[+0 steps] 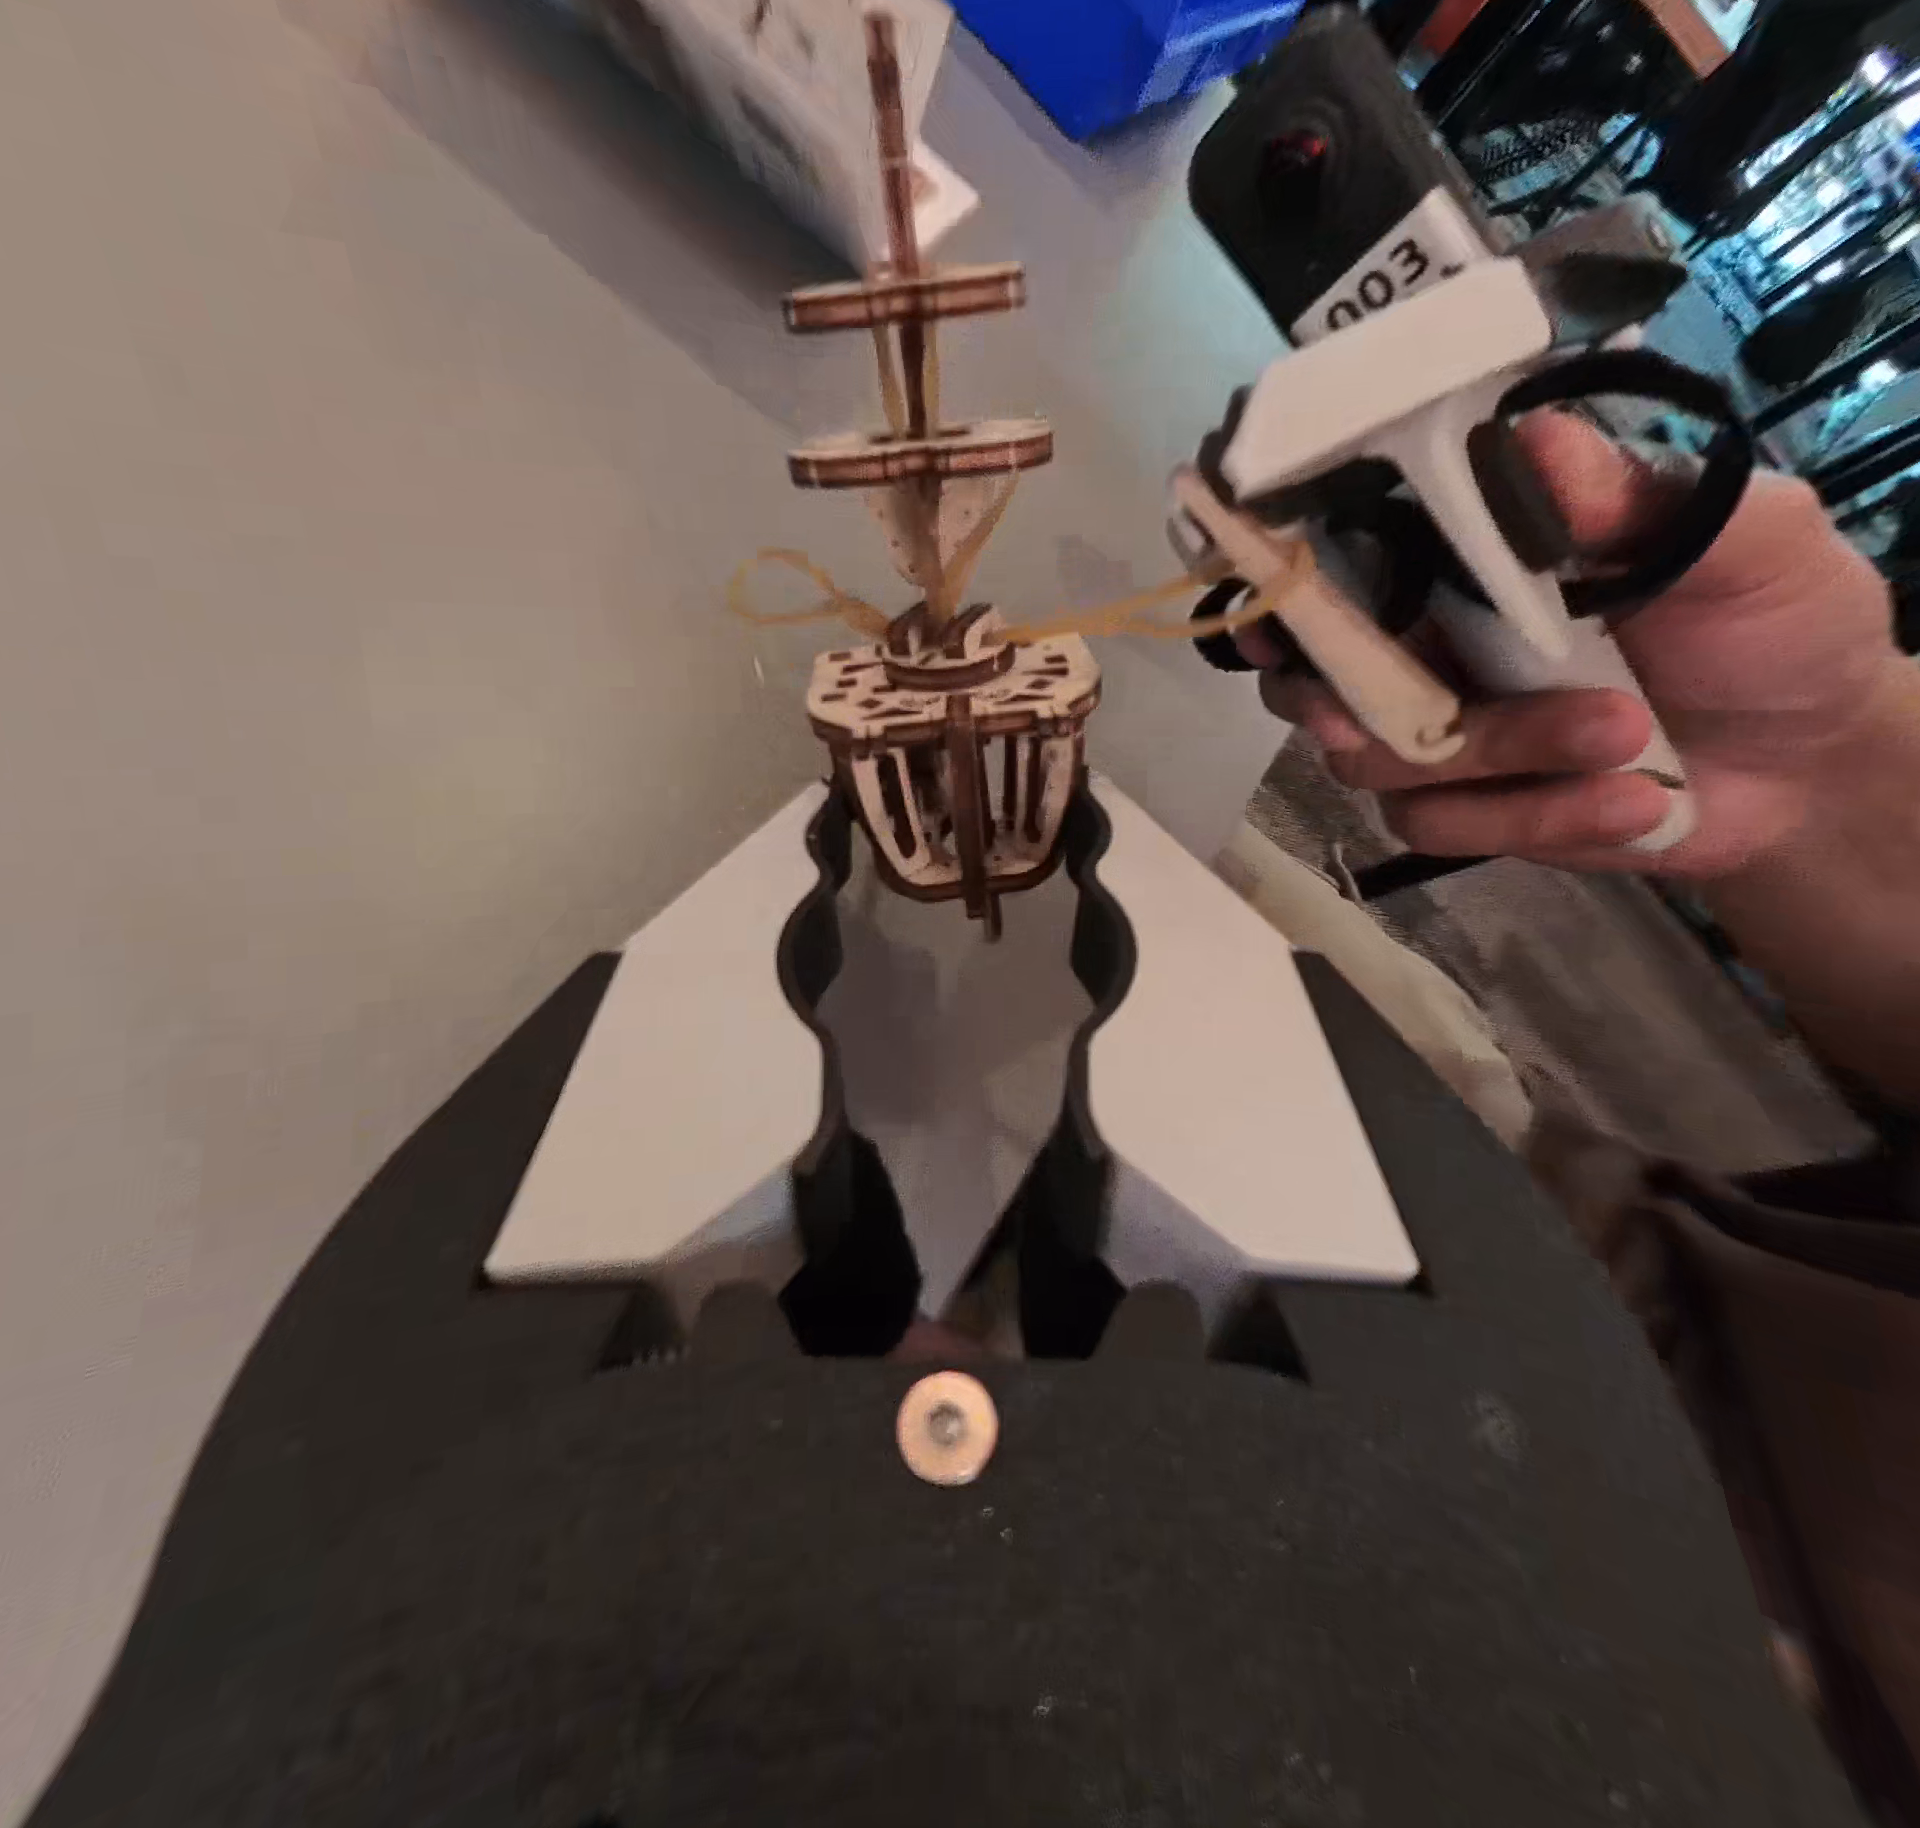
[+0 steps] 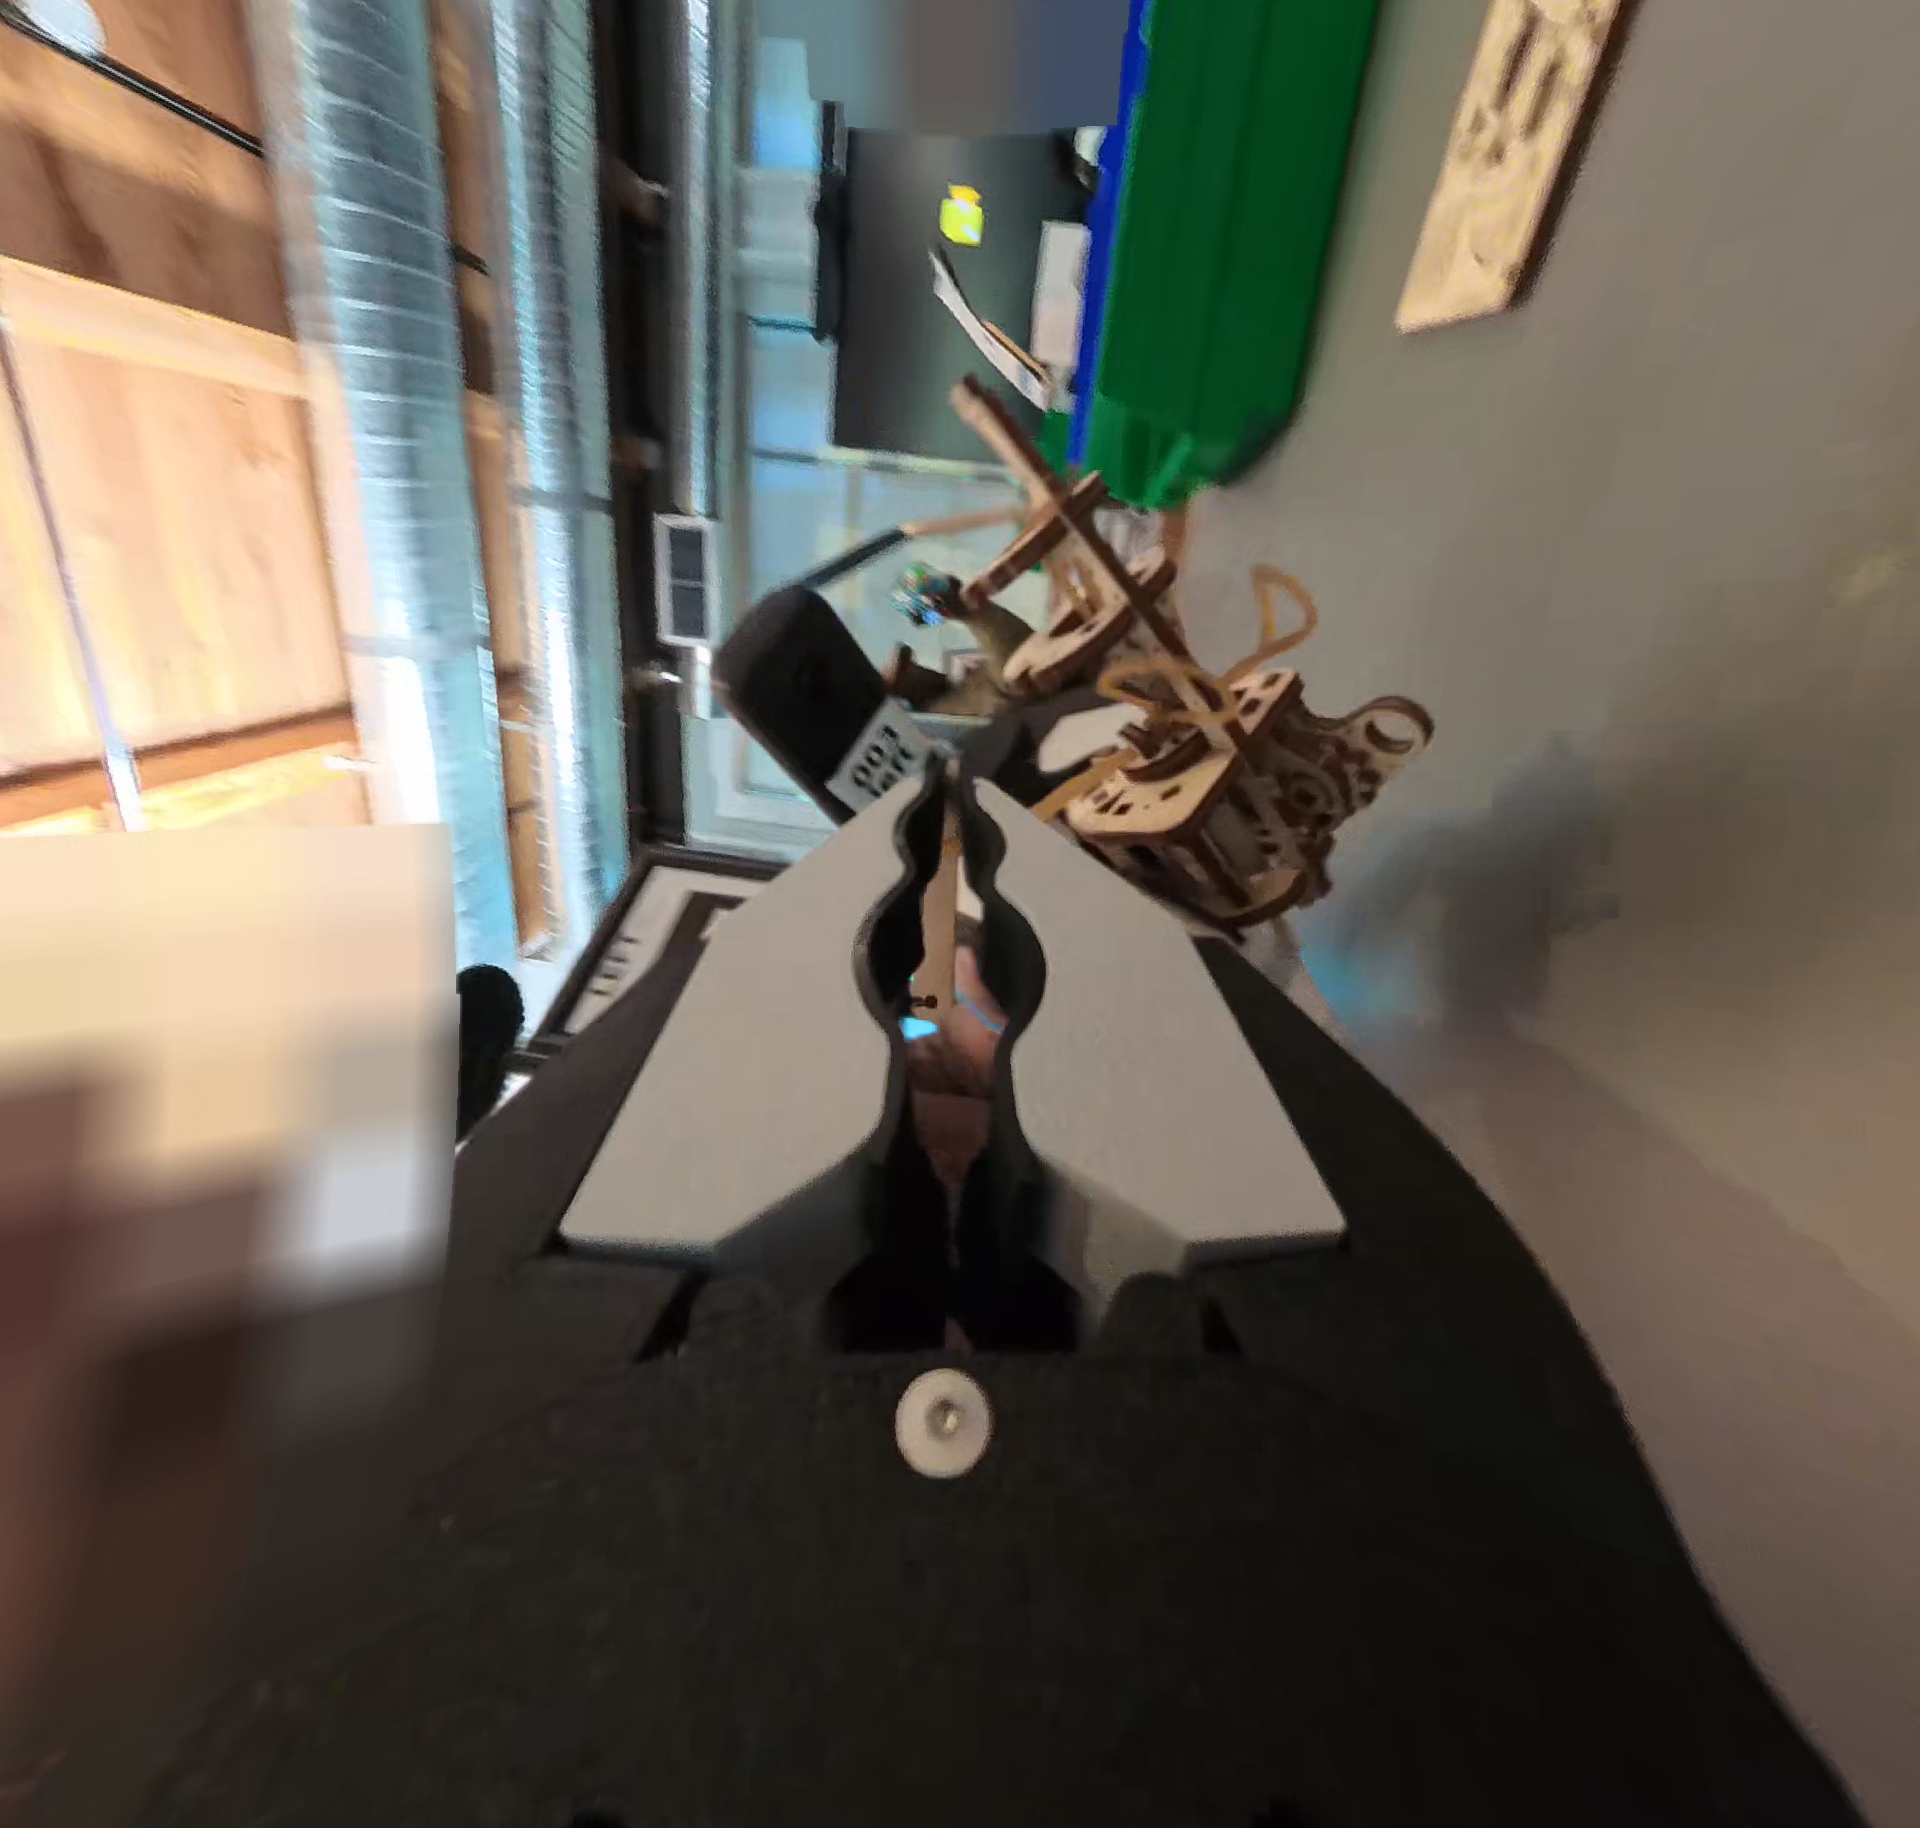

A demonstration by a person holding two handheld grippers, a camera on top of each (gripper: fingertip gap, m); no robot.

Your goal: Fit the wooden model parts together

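Wooden model mast points away from left gripper.

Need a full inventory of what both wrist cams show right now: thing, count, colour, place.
wooden ship model: 1, pale wood with brown mast, between left hand-held gripper's fingertips
rubber band: 1, tan, runs from the deck to right hand-held gripper
parts sheet: 1, pale wood, on the grey surface
bag: 1, blue, far edge of the surface
bag: 1, green, beside the blue one
left hand-held gripper: 1, white and black, shut on the hull
right hand-held gripper: 1, grey and black, shut on the band
hand: 1, holding right hand-held gripper
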